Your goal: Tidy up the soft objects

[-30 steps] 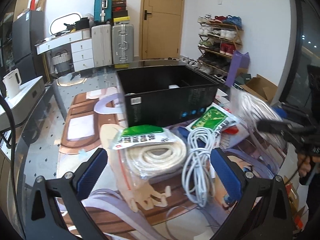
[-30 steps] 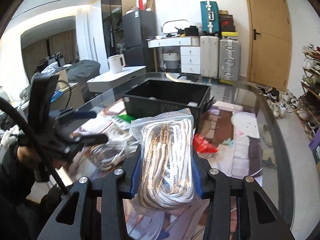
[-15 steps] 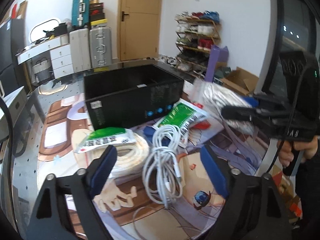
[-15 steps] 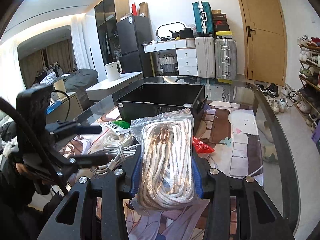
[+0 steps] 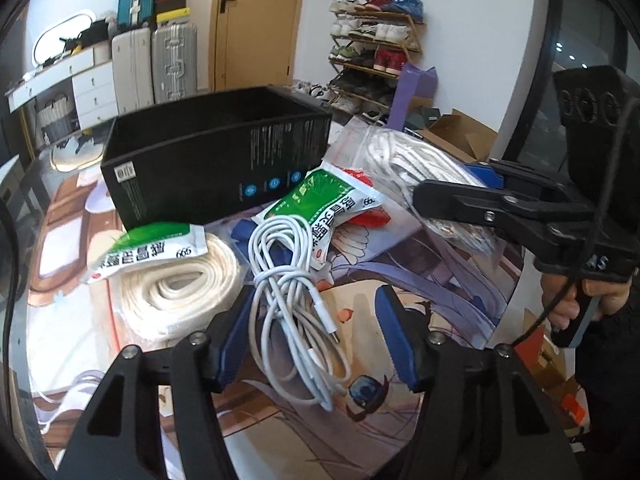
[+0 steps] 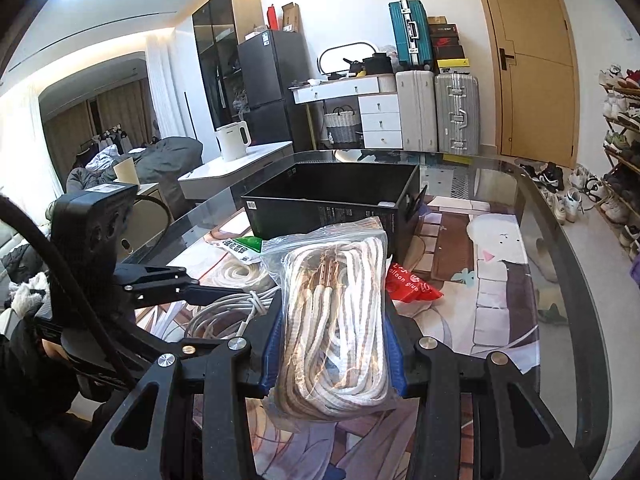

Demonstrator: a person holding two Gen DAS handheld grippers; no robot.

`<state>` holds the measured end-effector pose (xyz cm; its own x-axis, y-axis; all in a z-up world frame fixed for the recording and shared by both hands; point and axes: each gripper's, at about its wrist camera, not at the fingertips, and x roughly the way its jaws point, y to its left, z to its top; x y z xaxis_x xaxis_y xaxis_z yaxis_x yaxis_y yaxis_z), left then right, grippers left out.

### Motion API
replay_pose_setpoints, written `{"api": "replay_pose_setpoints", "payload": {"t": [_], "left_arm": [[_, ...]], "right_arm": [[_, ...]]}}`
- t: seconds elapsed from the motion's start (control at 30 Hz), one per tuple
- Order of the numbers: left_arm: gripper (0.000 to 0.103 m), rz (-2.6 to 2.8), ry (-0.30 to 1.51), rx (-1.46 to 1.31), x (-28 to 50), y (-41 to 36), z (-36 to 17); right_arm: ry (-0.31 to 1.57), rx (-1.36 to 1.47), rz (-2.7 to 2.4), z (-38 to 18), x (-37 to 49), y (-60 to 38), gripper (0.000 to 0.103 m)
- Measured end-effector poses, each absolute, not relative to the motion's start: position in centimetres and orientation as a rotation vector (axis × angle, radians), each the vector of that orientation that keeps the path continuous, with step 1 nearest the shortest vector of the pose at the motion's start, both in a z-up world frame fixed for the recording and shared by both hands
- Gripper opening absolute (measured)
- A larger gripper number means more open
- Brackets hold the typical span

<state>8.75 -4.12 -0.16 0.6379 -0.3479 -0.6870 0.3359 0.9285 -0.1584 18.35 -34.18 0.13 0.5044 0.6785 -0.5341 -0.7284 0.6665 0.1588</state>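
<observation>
black box (image 5: 216, 160) x1 | bagged rope bundles (image 6: 336, 320) x2 | white cable coil (image 5: 296, 300) x1 | green-label packets (image 5: 332, 204) x2 | red packet (image 6: 412, 284) x1, maybe more hidden

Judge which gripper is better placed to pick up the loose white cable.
Left. The left gripper is open with its fingers straddling the white cable on the mat. The right gripper is already shut on the bagged rope, so it is occupied.

A clear plastic bag of white rope (image 6: 335, 332) stands in the lower middle. A loose white cable bundle (image 5: 294, 300) lies at the centre, a coiled white rope pack (image 5: 172, 280) left of it, the open black box (image 5: 216, 156) above.
</observation>
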Motion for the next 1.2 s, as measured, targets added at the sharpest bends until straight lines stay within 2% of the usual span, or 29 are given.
{"api": "replay_pose_setpoints", "payload": {"t": [0.13,0.2,0.27,0.43,0.47,1.2], "left_arm": [[0.059,-0.375,0.8,-0.034,9.3,-4.3,-0.5],[0.051,-0.368,0.806,-0.037,9.4,-4.3,-0.6],[0.037,-0.365,0.816,-0.044,9.5,-4.1,-0.8],[0.027,-0.356,0.797,-0.055,8.8,-4.0,-0.8],[0.023,-0.351,0.791,-0.059,8.6,-3.9,-0.8],[0.022,-0.332,0.667,-0.135,6.6,-1.1,2.1]], "right_arm": [[0.606,-0.088,0.854,0.0,18.4,-34.1,0.043],[0.607,-0.087,0.853,0.0,18.5,-34.1,0.043],[0.611,-0.082,0.856,-0.1,18.5,-34.1,0.043],[0.608,-0.075,0.86,-0.1,18.4,-34.2,0.043],[0.608,-0.075,0.86,-0.1,18.4,-34.2,0.043],[0.546,-0.049,0.849,1.6,17.7,-34.5,0.043]]}}
